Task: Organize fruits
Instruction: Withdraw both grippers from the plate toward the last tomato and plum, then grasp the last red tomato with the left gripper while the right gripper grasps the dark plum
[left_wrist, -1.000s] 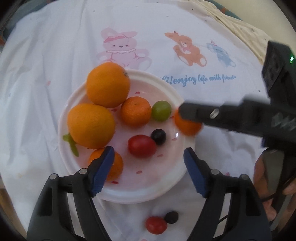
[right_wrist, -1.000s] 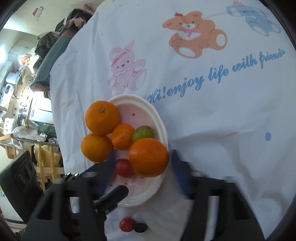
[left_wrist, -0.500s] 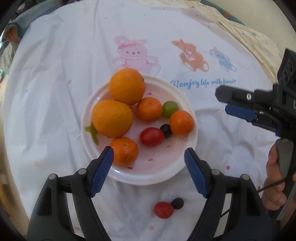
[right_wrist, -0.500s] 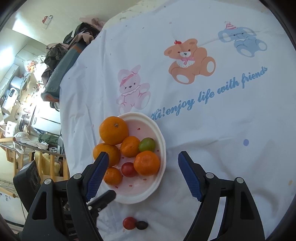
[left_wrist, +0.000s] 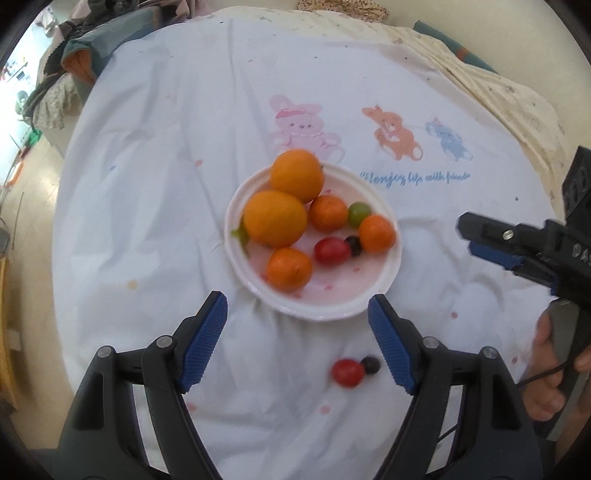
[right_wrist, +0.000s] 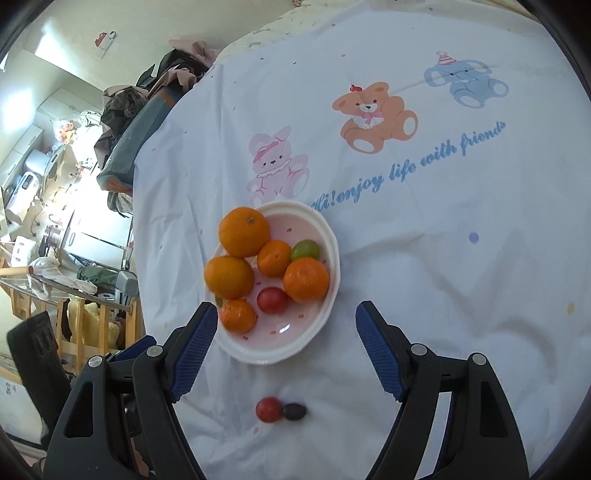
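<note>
Left wrist view: left gripper (left_wrist: 297, 317) wide open, empty, blue pads (left_wrist: 202, 341) apart, hovering just short of the white plate (left_wrist: 369, 306) on a white cartoon-print cloth (left_wrist: 147, 184). On the plate: two big oranges (left_wrist: 295, 175) at the far left side, touching; three smaller mandarins (left_wrist: 289, 267); a green grape (left_wrist: 359, 214) between two mandarins; a red cherry tomato (left_wrist: 331, 251) touching a dark grape (left_wrist: 353, 245) near the middle. A green leaf (left_wrist: 240, 234) sticks out under the nearer big orange. Off the plate, on the cloth between the fingers: second red tomato (left_wrist: 347, 372) touching second dark grape (left_wrist: 370, 364), blurred. Right gripper (left_wrist: 476, 240) enters from the right, well apart from the plate, seen side-on; can't tell its opening here. Right hand (left_wrist: 550, 373) on its handle.

Right wrist view: right gripper (right_wrist: 284, 317) wide open, nothing held. Plate (right_wrist: 280, 354) lies between the fingers, nearer the left finger. Same fruit on it: oranges (right_wrist: 243, 230), mandarins (right_wrist: 306, 278), green grape (right_wrist: 304, 250), tomato (right_wrist: 272, 300). Loose tomato (right_wrist: 269, 409) and dark grape (right_wrist: 294, 411) touch on the cloth (right_wrist: 443, 258), near the camera. Cluttered room at the left edge.
</note>
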